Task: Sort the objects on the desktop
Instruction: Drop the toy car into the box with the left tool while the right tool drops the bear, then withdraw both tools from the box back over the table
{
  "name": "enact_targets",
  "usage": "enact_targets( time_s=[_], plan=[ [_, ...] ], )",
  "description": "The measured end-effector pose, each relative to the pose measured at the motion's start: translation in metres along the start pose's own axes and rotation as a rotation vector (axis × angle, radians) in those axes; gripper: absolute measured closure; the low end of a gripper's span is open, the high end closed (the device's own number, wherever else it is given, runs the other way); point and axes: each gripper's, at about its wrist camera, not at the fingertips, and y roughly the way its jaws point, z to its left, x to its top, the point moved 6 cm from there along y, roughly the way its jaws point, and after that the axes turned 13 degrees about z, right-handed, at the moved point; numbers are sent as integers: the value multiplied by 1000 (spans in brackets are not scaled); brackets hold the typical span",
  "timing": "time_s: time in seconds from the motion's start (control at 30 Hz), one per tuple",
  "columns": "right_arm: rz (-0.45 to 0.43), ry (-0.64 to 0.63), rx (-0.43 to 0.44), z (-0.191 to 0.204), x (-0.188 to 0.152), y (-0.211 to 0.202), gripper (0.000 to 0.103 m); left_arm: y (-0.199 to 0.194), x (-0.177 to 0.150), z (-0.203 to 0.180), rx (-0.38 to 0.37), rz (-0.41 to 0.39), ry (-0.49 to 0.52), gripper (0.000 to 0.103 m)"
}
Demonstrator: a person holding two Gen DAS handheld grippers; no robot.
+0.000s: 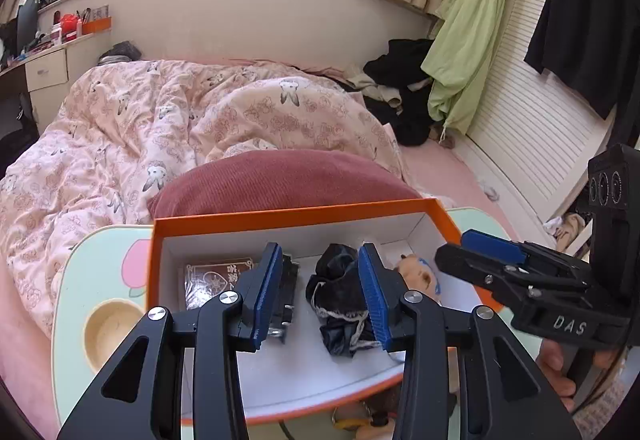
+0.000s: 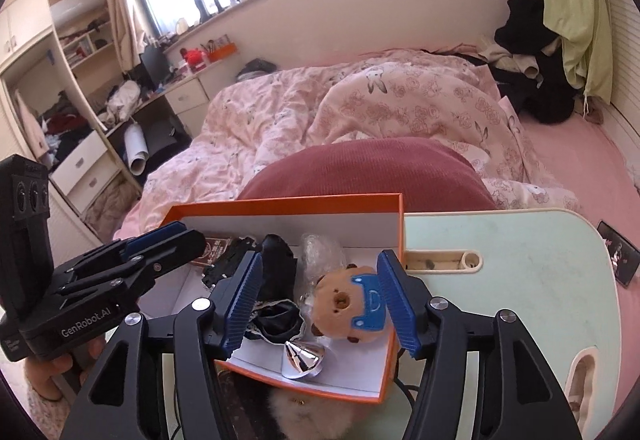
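Right wrist view: the right tongs [image 2: 320, 300] are held wide open and empty above the orange cardboard box [image 2: 288, 206] on the pale green tabletop [image 2: 520, 260], around the brown plush bear [image 2: 344, 304]. The left tongs [image 1: 316, 292] are likewise open and empty over crumpled black fabric [image 1: 340, 300]. A low, centred closure on the bear's head is advised.

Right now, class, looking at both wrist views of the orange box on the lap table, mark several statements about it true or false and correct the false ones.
1. The orange cardboard box has its lid on. False: it is open.
2. A brown plush bear with a blue cap lies inside the box. True.
3. The right gripper is shut on the bear. False: its jaws are open, either side of it.
4. A crumpled black cloth lies in the box. True.
5. The left gripper holds the dark brown card box. False: it is open, holding nothing.
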Motion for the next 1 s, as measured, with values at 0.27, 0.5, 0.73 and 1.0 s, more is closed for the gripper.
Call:
enact_targets(
  time_s=[0.27,0.5,0.73,1.0],
  plan=[
    [-73,-49,10,17,-46,-53,35,-36,-48,-9,50,-15,20,28],
    [-5,-114,-93,30,-123,-54,28,-24,-126,-31,85,78,42,21],
    [91,-36,-143,2,-169,-29,27,5,-150,-29,148,171,31,21],
    [136,-71,-313,-3,-180,-12,0,11,-156,-36,216,188,79,0]
  ],
)
